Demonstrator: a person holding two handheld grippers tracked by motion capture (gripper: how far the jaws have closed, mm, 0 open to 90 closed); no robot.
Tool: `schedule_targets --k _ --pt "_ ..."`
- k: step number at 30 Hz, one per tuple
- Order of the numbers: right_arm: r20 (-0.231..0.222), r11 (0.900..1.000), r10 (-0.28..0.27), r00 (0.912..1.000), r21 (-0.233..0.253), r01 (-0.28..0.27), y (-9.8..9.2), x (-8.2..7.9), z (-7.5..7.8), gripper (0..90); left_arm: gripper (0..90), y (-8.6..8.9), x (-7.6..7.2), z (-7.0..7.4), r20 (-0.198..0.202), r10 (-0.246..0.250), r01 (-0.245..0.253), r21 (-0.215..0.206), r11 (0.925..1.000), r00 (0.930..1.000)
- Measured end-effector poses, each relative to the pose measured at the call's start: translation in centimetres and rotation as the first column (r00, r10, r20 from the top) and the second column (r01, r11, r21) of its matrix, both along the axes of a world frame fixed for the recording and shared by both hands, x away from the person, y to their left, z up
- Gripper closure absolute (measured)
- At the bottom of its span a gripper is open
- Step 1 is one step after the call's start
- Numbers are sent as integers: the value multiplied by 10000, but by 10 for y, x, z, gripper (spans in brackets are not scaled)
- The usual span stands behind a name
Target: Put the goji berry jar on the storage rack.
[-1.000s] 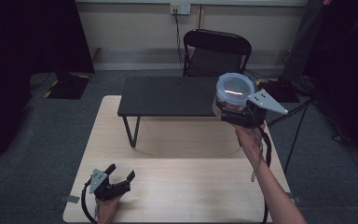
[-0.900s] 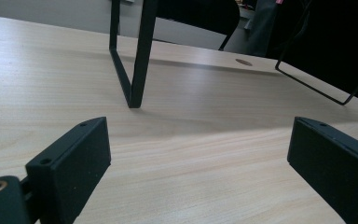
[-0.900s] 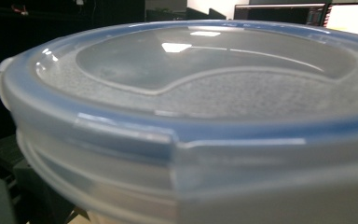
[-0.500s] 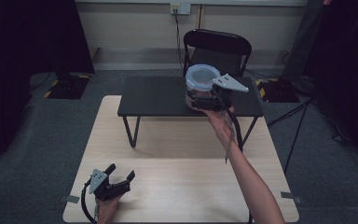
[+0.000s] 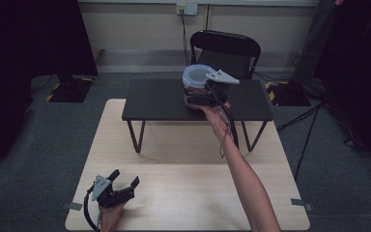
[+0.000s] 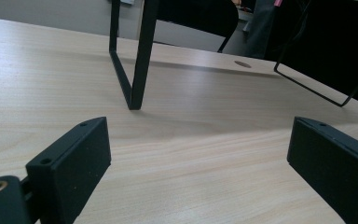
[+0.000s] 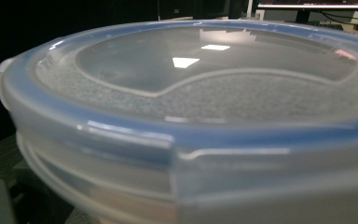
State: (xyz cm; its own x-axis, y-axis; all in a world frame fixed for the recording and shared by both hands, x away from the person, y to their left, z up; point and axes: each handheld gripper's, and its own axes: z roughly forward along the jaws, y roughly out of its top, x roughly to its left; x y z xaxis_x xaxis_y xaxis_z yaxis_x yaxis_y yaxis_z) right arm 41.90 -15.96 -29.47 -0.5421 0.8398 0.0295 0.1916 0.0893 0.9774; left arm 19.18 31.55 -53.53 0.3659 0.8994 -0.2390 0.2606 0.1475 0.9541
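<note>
A round clear container (image 5: 196, 79) with a blue-rimmed lid is held in my right gripper (image 5: 201, 96), which is shut on its side. It is low over the middle of the black low table (image 5: 154, 101); I cannot tell whether its base touches the top. In the right gripper view the container (image 7: 191, 116) looms very close, with its lid on. My left gripper (image 5: 124, 178) rests at the front left of the wooden table (image 5: 188, 193), open, with nothing between its black jaws. In the left gripper view the left gripper (image 6: 200, 158) faces a leg of the black low table (image 6: 137, 56).
The black low table stands on thin metal legs at the far half of the wooden table. A black chair (image 5: 224, 48) is behind it. Grey carpet surrounds the table, and a dark stand (image 5: 314, 121) leans at the right.
My right gripper has carried the container from the right and high up, leftward and down onto the middle of the black low table. The left gripper has stayed put.
</note>
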Motion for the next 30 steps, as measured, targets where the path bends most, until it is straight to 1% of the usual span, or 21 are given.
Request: schedule_targets --k 2,6,7,9,13,14,15,17,20,22,23,26,29,30 --pt "-10 9999 -63 10000 -86 63 2 2 -1 14 52 1 0 0 1 -6 6 11 10000 10000" --pt "14 9999 -119 9999 -90 120 2 5 -2 14 52 1 0 0 7 -4 4 10 10000 10000" --pt "-118 9998 -164 9998 -61 163 3 5 -1 14 52 1 0 0 10 -7 7 12 10000 10000" --pt "-34 9998 -153 9999 -89 153 2 6 -2 14 52 1 0 0 15 -11 11 9 10000 10000" --pt "-215 9997 -223 9995 -55 222 3 7 -2 13 52 1 0 0 14 0 0 -12 10000 10000" --pt "-112 9997 -200 9997 -113 199 3 8 -3 13 52 1 0 0 14 0 0 -12 10000 10000" --pt "-108 9997 -196 9997 -137 194 3 9 -4 13 52 1 0 0 11 3 -3 -15 10000 10000" --pt "-263 9997 -224 9994 -96 222 4 9 -3 13 52 1 0 0 11 2 -2 -13 10000 10000" --pt "-245 9997 -213 9995 -157 209 5 10 -4 13 52 0 0 0 7 15 -15 -34 10000 10000" --pt "-342 9997 -240 9991 -86 237 5 10 -4 13 52 1 0 0 6 10 -10 -20 10000 10000" --pt "-240 9997 -231 9994 -106 229 5 11 -5 13 52 1 0 0 2 14 -14 -36 10000 10000" --pt "-202 9997 -234 9995 -107 232 5 11 -6 13 52 1 0 0 4 12 -12 -35 10000 10000" --pt "-240 9995 -263 9994 -201 258 7 10 -5 10 52 1 0 0 9 13 -13 -32 10000 10000" --pt "-184 9994 -269 9995 -233 265 8 10 -6 8 52 1 0 0 10 14 -14 -30 10000 10000"
